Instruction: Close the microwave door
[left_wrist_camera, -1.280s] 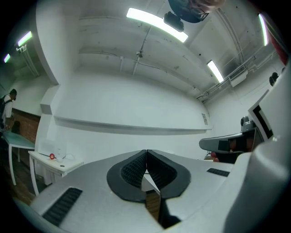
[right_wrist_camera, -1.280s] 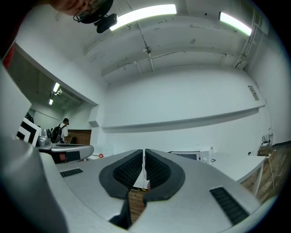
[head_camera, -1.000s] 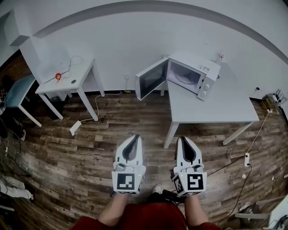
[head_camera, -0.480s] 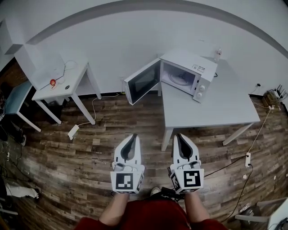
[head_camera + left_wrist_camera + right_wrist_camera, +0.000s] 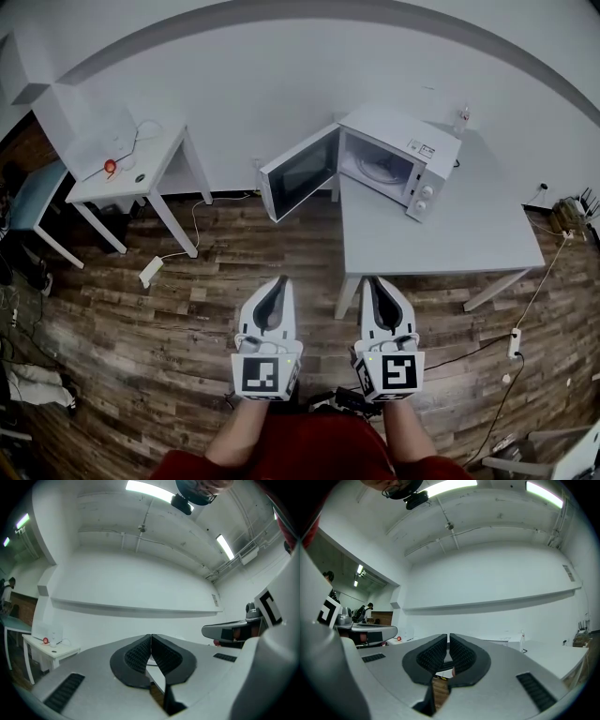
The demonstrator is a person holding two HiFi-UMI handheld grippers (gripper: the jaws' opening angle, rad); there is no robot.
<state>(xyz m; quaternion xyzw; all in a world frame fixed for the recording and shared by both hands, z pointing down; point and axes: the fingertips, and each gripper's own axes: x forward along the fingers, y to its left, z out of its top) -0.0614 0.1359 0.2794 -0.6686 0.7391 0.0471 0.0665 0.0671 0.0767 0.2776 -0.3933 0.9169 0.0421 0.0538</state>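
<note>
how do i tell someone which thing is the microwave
Against the white wall stand two tables; look at the larger grey table on the right, not the small white table on the left. At its back left corner sits the white microwave, the only boxy appliance there, its dark-windowed door swung open beyond the table's edge.

The right gripper (image 5: pixel 448 639) has its jaws closed on nothing, facing a white wall (image 5: pixel 487 578).
</note>
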